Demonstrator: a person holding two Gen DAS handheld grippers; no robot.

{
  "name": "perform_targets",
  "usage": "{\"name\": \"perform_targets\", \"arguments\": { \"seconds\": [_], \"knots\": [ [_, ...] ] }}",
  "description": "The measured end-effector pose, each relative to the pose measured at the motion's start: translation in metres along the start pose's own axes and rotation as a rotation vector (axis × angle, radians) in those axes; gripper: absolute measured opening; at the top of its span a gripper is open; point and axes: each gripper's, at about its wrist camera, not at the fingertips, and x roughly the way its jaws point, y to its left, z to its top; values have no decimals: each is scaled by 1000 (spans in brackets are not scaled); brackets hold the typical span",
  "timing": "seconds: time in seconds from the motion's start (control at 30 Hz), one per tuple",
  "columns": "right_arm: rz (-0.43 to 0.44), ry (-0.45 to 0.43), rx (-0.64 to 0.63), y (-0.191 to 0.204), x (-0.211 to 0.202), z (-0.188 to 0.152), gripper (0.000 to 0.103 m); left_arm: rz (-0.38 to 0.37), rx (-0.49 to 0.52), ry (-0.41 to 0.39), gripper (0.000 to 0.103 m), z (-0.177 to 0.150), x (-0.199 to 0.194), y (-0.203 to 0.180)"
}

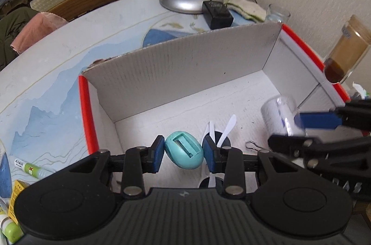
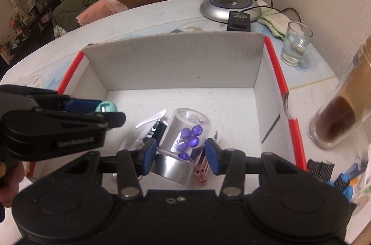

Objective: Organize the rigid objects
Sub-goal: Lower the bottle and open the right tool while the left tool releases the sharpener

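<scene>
- The left tongs (image 1: 184, 153) pinch a teal egg-shaped piece (image 1: 184, 150) between their blue pads, holding it above the floor of the white box (image 1: 180, 73), near its near-left corner.
- The right tongs (image 2: 179, 153) clamp a clear jar (image 2: 185, 140), tilted, silver cap toward the camera.
- Only the right wrist view shows the purple beads (image 2: 191, 140) inside the jar and the pink tubes (image 2: 201, 173) just beneath the right pad; in the left wrist view the jar (image 1: 278, 116) is a blurred cylinder to the right of the left tongs.
- The left wrist view alone shows white plastic spoons (image 1: 228, 129) in a dark holder just behind the egg, and a wire clip (image 1: 252, 145) to their right.
- Ahead of both tongs the box floor lies bare up to the tall back wall; red-edged side walls (image 2: 277, 73) close it left and right.
- Beyond the right wall stand a drinking glass (image 2: 295, 44) and a brown-filled jar (image 2: 340, 115) on the bench (image 1: 46, 64).
- The egg is smooth with a rectangular slot on top.
</scene>
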Motion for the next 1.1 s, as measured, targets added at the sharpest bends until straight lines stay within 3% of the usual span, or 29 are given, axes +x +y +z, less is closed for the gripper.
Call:
{"name": "perform_targets", "arguments": {
  "seconds": [0.33, 0.77, 1.1],
  "knots": [
    [-25, 38, 5, -13, 27, 22, 41, 15, 0, 101, 36, 11, 28, -1],
    [-47, 109, -2, -12, 44, 25, 41, -6, -18, 220, 36, 10, 55, -1],
    [-42, 124, 0, -13, 44, 25, 44, -25, -21, 242, 36, 10, 58, 0]
  ]
}}
